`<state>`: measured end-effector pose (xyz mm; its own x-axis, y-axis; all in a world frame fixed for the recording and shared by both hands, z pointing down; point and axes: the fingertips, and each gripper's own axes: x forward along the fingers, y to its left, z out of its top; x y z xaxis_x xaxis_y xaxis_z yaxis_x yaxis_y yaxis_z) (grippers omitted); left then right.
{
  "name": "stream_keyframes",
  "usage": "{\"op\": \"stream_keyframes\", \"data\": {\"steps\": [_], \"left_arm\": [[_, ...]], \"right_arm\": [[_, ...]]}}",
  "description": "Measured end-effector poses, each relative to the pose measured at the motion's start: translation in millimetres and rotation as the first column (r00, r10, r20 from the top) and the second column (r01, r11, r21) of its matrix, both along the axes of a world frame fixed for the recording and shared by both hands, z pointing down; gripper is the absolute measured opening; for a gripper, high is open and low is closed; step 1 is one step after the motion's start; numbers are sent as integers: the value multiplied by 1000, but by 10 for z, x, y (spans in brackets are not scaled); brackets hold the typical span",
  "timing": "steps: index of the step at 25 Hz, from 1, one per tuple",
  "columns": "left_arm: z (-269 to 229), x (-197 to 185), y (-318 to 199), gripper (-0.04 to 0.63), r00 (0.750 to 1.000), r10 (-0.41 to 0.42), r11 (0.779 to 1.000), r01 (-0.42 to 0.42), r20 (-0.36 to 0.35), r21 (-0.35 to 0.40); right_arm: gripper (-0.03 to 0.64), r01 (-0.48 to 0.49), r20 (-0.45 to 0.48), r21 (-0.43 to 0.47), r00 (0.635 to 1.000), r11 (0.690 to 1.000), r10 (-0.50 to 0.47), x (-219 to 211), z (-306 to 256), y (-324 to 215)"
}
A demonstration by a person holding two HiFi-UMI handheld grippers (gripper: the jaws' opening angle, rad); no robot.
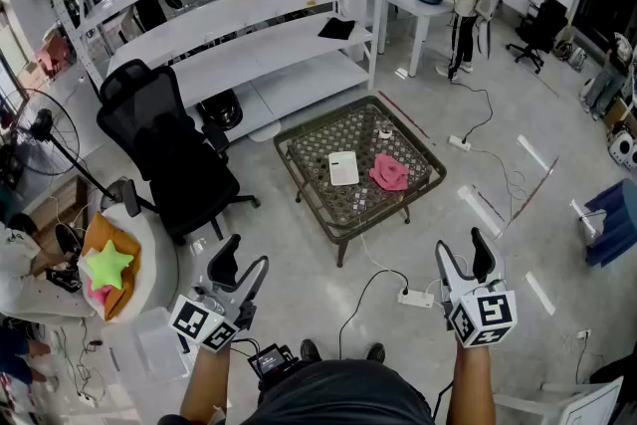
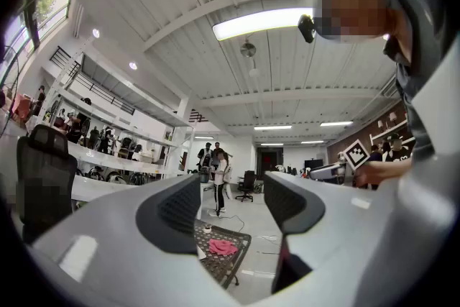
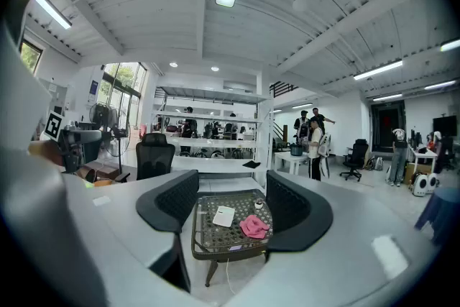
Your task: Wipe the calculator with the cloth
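On the brown woven table (image 1: 299,150) out in front of me, the white calculator (image 1: 343,167) is lying flat. The pink cloth (image 1: 389,172) is sitting in a bunched heap just to its right, not on it. A tiny pale thing (image 1: 384,131) is sitting behind them, too small to tell what it is.

I am holding my left gripper (image 1: 247,252) and my right gripper (image 1: 460,244) low over the gray floor, well apart from the table. Only the head view is showing this gap, with a white power strip (image 1: 416,297) lying on the floor in it and a black office chair (image 1: 169,154) standing to the left.

The right gripper view is looking level. Its jaws are standing wide apart and holding nothing. Far off between them, the whole table (image 3: 226,249) is showing, with the calculator (image 3: 223,216) and the cloth (image 3: 254,226) on it.

The left gripper view is tipping up, so it is showing mostly the white ceiling and a long lamp (image 2: 262,22). Its jaws are also standing wide apart with nothing in them. Low between them, only a corner of the table (image 2: 241,255) is peeking out, with the cloth (image 2: 223,247) on it. The left jaw is hiding almost all of the calculator there.
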<state>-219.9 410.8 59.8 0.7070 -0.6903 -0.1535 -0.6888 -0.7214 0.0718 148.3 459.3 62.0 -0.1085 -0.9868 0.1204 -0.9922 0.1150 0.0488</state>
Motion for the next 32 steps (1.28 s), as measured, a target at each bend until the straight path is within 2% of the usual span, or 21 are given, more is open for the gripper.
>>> {"op": "stream_keyframes", "data": {"steps": [15,22,27,32], "left_arm": [[12,22,83,305,1000,-7,1000,7,-8,-8],[72,13,20,305,1000,9,1000,-9,-11,-21],[174,-64,-109,305,999,32,999,-33,-23,-38],[267,-184,-274,305,997,63,997,-66,-51,-47]], "right_arm": [[281,3,-25,5,1000,1000,-3,47,-55,53],[281,3,1,9,1000,1000,-3,-20,-41,24],[281,9,53,47,999,999,-11,-192,-101,-16],[281,11,45,27,999,1000,-12,-427,-73,-98]]}}
